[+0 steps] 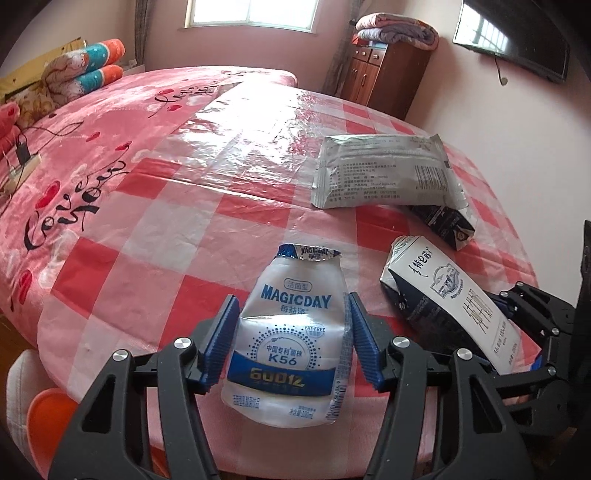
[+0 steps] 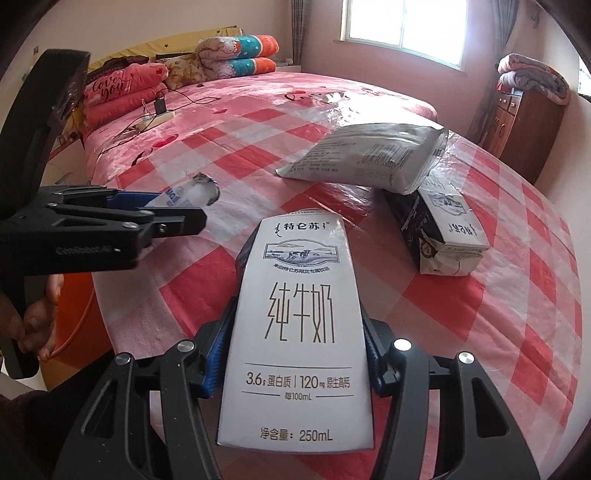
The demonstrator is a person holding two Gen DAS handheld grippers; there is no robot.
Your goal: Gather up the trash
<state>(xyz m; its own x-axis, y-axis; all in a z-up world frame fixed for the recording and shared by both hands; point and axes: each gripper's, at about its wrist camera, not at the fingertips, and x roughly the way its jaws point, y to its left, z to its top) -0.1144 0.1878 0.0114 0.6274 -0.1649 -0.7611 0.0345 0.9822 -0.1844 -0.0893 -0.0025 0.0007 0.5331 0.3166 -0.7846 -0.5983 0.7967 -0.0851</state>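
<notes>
Left hand-held gripper (image 1: 291, 343): its blue pads are closed on a crushed yogurt drink bottle (image 1: 290, 339), foil-capped end pointing away from the camera, held over the near edge of the bed.
Right hand-held gripper (image 2: 295, 354): clamped on the two sides of a white milk carton (image 2: 295, 332), printed face up, lifted above the checked sheet.
Seen across: from the right wrist view the left hand-held gripper (image 2: 177, 218) shows at the left edge with the yogurt drink bottle (image 2: 192, 194) sticking out of its pads; from the left wrist view the milk carton (image 1: 454, 306) lies slanted at the right, with black parts of the other tool beside it.
Person: a hand (image 2: 37, 317) grips the handle of the left tool at the lower left.
Remaining trash: a silver wrapper (image 1: 384, 171) lies flat farther out on the sheet, one corner resting on a second, dented carton (image 2: 443, 232) lying on its side.
Surface: a red-and-white checked plastic sheet (image 1: 207, 221) covers the near part of a pink bed (image 1: 92, 147) printed with hearts and script.
Bed, far side: folded quilts (image 2: 236, 55), pillows, and a power strip (image 2: 155, 120) with a charger and cables.
Room: a window (image 2: 402, 26), a wooden cabinet (image 1: 380, 77) topped with a folded blanket, and a wall-mounted television (image 1: 517, 40).
</notes>
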